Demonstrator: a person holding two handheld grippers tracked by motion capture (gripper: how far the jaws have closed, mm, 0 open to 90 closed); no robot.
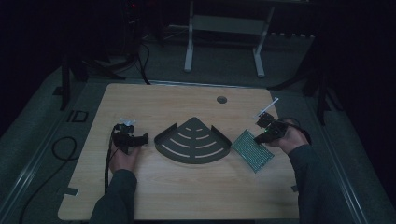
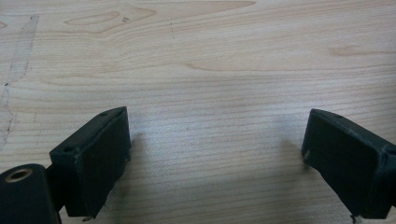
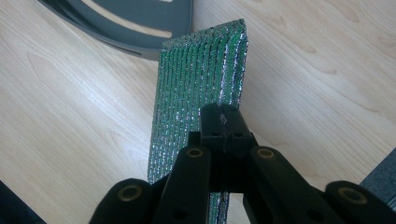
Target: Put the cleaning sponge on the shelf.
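Item one, the wooden table (image 1: 187,196): my work surface, bare across most of its near half, so there is room to move either hand.

Item two, the dark fan-shaped rack (image 1: 192,141): a slotted quarter-round tray with a low rim, lying flat at the table's middle between my two hands. I judge it the likely destination, since it sits within reach of both.

Item three, the green scouring pad (image 3: 198,88): it lies just right of the rack, near its edge but apart from it. My right gripper (image 3: 223,119) has its jaws pinched tight on the pad's near edge, gripping thin material at the margin so the rest hangs free for lifting.

Item four, my left gripper (image 2: 215,149): jaws spread wide, nothing between them, poised just over bare wood left of the rack, apparently waiting in reserve.
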